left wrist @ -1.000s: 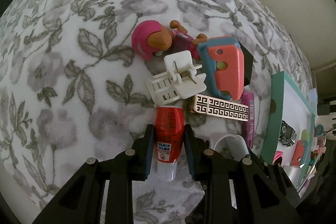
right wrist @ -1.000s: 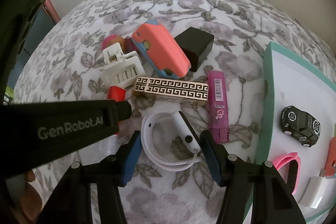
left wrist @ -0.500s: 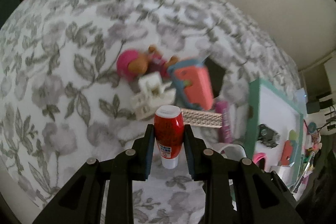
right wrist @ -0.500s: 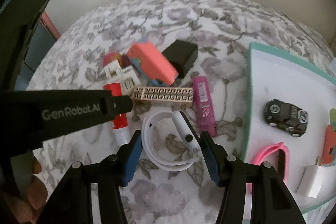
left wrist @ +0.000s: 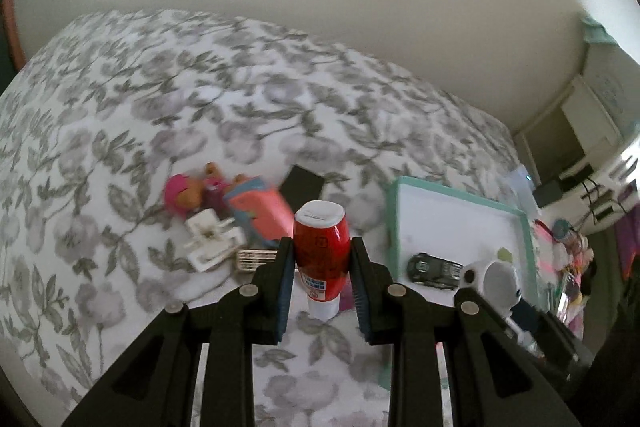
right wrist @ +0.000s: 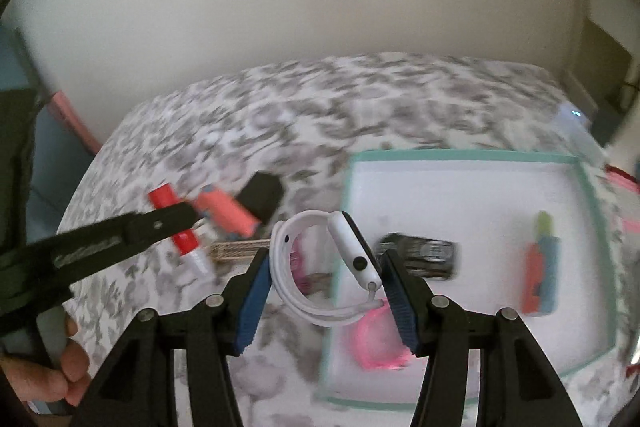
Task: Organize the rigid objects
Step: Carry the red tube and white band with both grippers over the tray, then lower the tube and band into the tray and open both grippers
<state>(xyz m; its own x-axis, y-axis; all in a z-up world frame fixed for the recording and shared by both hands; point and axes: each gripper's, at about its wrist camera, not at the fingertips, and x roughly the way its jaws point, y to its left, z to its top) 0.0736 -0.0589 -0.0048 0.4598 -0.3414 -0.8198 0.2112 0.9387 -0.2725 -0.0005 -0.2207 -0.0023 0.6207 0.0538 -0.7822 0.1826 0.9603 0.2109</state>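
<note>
Red bottle point(left wrist: 322, 251) is clamped upright in your left gripper point(left wrist: 320, 267), off the bed point(left wrist: 120, 131); white smartwatch point(right wrist: 324, 267) is squeezed by its band in your right gripper point(right wrist: 324, 291), at the near-left rim of the teal tray point(right wrist: 588, 195). Both look lifted for carrying to the tray. Toy car point(right wrist: 420, 253) sits half hidden behind the watch. Leftover pile point(left wrist: 240, 219) is blurred and hard to read.

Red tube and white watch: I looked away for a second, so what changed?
Both were lifted off the bedspread: red tube in the left hand-held gripper, white watch in the right hand-held gripper, now nearer the tray. Remaining pile stayed.
</note>
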